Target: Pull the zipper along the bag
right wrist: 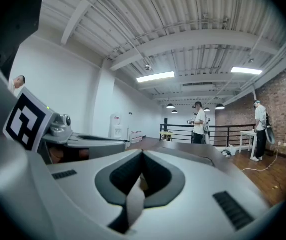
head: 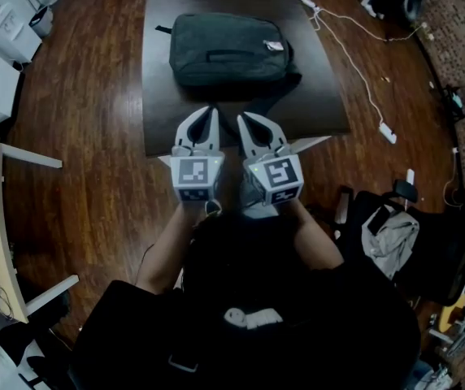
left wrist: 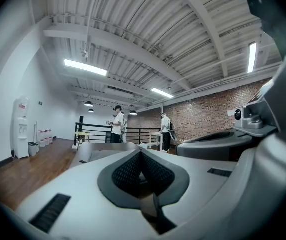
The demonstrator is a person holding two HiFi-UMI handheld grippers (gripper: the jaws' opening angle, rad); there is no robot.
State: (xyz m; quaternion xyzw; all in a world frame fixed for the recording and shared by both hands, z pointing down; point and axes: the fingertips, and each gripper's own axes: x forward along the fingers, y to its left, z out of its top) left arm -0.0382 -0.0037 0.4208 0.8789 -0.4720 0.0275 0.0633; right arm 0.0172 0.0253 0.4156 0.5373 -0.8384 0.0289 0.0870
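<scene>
The bag (head: pixel 228 49) is lying flat on the dark tabletop (head: pixel 322 96), on its far half, with its carry handle (head: pixel 228 55) facing up and a small white tag (head: pixel 275 45) showing near its right end; its zipper is too small to pick out in the head view.

The left hand-held gripper (head: pixel 210 112) and the right hand-held gripper (head: pixel 245 117) are hovering side by side over the near edge of the tabletop, both pointing toward the bag and both well apart from it; neither is touching the bag or the tabletop. In the left gripper view the two jaws are meeting at their tips with nothing between them, so this hand-held gripper is closed and empty; in the right gripper view the jaws are likewise pressing together on nothing, so it too is closed and empty. Each one is showing its marker cube (head: pixel 196 173) toward the head camera, and the person's forearms (head: pixel 167 250) are reaching forward behind them.

A wooden floor (head: pixel 86 136) is surrounding the tabletop; a white cable (head: pixel 354 47) is trailing across it to the right of the bag; a heap of dark and pale fabric (head: pixel 391 238) is lying on the floor at the person's right. In the gripper views two people (left wrist: pixel 117 126) are standing by a black railing (left wrist: pixel 95 131), with a brick wall (left wrist: pixel 208 116) running behind.
</scene>
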